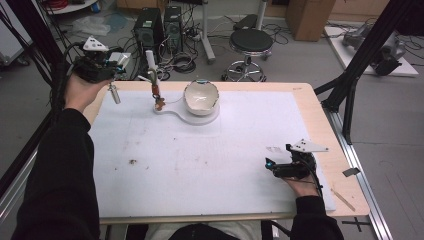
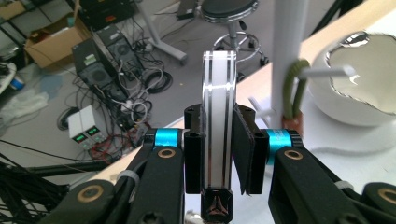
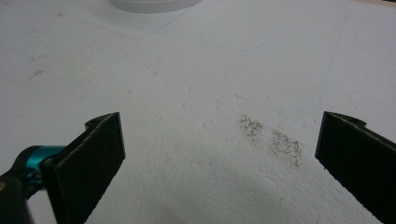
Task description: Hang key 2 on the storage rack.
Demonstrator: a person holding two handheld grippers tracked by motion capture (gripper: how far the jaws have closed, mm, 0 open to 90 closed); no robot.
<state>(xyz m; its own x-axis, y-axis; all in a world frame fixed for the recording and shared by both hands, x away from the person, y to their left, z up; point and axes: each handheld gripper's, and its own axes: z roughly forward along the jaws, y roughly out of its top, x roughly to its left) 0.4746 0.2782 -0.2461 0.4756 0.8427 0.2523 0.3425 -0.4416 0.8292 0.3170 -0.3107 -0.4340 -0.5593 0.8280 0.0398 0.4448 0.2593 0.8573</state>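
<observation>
White textured mat [image 1: 200,165] covers a wooden table, mostly bare. At its far-left corner, the left gripper [image 2: 218,140] pinches a clear flat tube [image 2: 218,116] near a glossy white bowl [image 1: 201,97]. The right gripper [image 3: 219,154] rests near-right, jaws spread.

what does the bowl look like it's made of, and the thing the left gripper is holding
The bowl looks like glazed ceramic or glossy plastic: white, with bright mirror-like reflections on its inside in the left gripper view. The tube clamped in the left gripper looks like clear plastic or glass: a pale see-through body with shiny edge lines. I cannot tell which from looks alone.
</observation>
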